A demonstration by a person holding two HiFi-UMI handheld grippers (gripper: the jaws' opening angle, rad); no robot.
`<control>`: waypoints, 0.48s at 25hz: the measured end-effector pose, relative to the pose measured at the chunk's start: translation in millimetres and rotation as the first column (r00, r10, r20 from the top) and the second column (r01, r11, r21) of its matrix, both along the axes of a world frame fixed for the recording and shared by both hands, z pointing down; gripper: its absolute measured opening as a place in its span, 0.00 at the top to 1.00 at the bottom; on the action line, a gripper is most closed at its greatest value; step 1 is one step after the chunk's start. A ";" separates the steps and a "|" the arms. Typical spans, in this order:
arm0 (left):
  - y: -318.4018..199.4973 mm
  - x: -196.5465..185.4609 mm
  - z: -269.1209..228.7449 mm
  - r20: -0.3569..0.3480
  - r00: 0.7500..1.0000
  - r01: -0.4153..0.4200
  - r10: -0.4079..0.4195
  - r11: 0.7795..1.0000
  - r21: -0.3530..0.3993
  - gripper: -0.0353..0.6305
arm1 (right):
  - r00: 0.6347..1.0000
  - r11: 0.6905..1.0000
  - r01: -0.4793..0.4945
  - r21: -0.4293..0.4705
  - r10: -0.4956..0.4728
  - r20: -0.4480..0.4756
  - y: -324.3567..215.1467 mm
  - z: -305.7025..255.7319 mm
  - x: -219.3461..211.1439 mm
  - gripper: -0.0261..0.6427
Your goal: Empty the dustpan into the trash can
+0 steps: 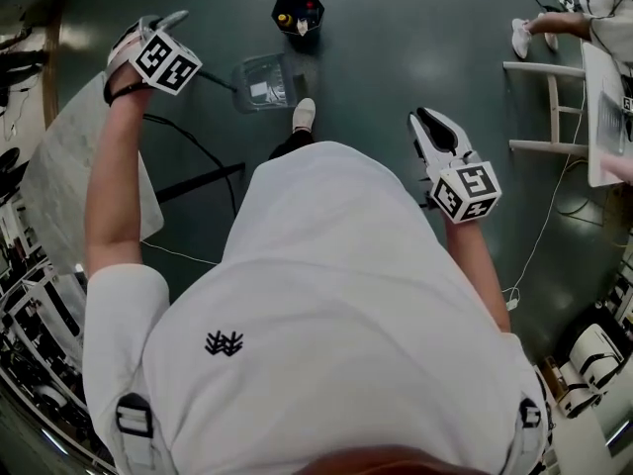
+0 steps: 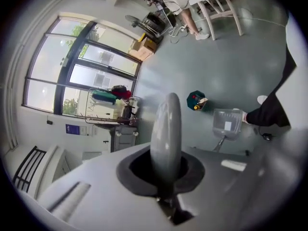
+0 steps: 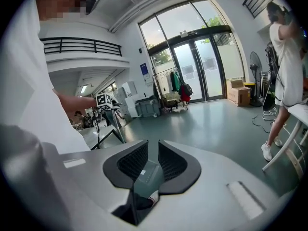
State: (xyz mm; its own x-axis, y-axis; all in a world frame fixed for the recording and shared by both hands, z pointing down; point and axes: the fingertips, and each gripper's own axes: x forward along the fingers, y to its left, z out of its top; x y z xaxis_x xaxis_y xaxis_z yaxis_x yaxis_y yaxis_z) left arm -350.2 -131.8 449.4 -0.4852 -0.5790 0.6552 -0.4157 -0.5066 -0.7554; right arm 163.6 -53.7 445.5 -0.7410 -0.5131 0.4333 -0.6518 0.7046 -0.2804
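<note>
A clear grey dustpan (image 1: 265,82) lies on the dark floor just ahead of my shoe (image 1: 305,115). Beyond it stands a small black trash can (image 1: 299,15) with a few colourful bits inside. In the left gripper view the dustpan (image 2: 227,123) and the trash can (image 2: 196,100) sit side by side, far below. My left gripper (image 1: 168,18) is raised high at the left, well away from both; its jaws (image 2: 167,124) show as one grey blade, shut on nothing. My right gripper (image 1: 427,122) hangs at the right, its black pads (image 3: 132,160) slightly apart and empty.
A round white table (image 1: 69,166) and a black stand (image 1: 198,181) are at my left. A white stool (image 1: 549,107), a desk and another person's feet (image 1: 522,36) are at the right. A thin cable (image 1: 549,216) trails across the floor.
</note>
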 end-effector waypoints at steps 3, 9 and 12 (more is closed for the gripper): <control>46.9 -0.6 17.0 0.001 0.998 0.070 -0.070 0.997 -0.036 0.86 | 0.999 0.999 0.044 -0.006 -0.044 -0.003 14.4 2.7 9.8 0.86; 161.0 19.5 29.4 -0.044 0.973 0.225 -0.229 0.971 -0.078 0.86 | 0.983 0.983 0.183 -0.025 -0.183 0.007 55.2 14.0 12.2 0.86; 219.2 40.4 34.1 -0.145 0.938 0.301 -0.314 0.948 -0.108 0.86 | 0.967 0.966 0.256 -0.038 -0.256 0.017 76.2 19.9 3.4 0.87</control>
